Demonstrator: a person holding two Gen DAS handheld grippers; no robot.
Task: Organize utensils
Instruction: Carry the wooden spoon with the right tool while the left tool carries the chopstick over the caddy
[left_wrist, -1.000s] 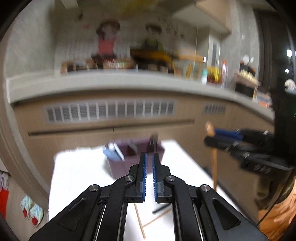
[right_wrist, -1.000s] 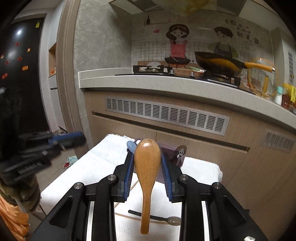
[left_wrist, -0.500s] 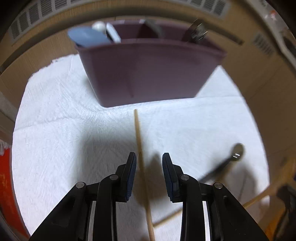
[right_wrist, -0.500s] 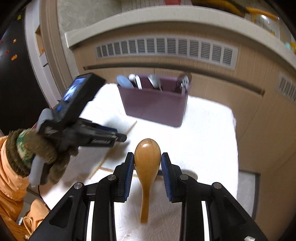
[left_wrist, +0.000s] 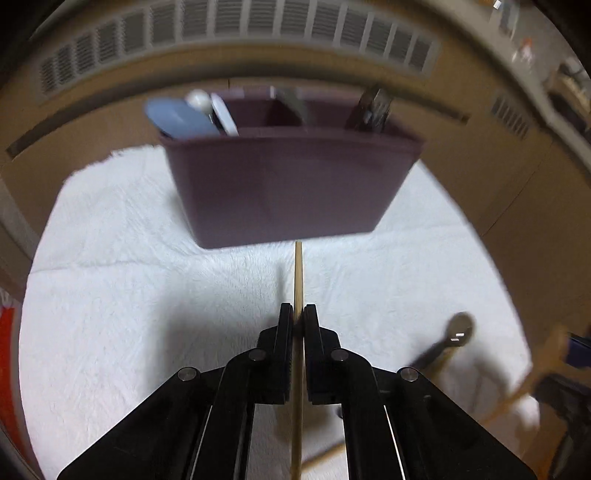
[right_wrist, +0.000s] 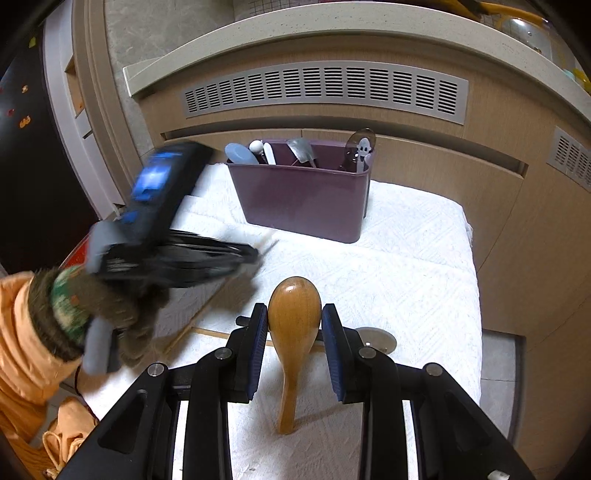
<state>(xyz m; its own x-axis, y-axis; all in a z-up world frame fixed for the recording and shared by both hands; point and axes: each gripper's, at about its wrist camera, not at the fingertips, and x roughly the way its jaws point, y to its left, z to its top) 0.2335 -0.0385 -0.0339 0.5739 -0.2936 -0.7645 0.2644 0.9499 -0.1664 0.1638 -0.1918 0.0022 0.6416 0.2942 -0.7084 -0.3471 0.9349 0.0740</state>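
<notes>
My left gripper (left_wrist: 297, 317) has its jaws closing tight on a thin wooden chopstick (left_wrist: 297, 273) that points at the purple utensil holder (left_wrist: 288, 184). From the right wrist view the left gripper (right_wrist: 255, 254) is blurred, low over the white towel (right_wrist: 406, 258), in front of the holder (right_wrist: 303, 199). My right gripper (right_wrist: 294, 317) is shut on a wooden spoon (right_wrist: 294, 306), bowl up between the pads, handle hanging down. The holder contains a blue spatula (right_wrist: 240, 153) and metal utensils. A black-handled metal spoon (left_wrist: 460, 328) lies on the towel at right.
Another chopstick (right_wrist: 207, 333) lies flat on the towel near its front. A gloved hand (right_wrist: 74, 314) with an orange sleeve carries the left gripper. Wooden cabinets with a vent grille (right_wrist: 325, 88) stand right behind the holder. The towel's right edge (right_wrist: 474, 277) drops to the floor.
The left gripper came down over the towel, opened around the chopstick, then shut on it. The right gripper sank with the wooden spoon and now holds still.
</notes>
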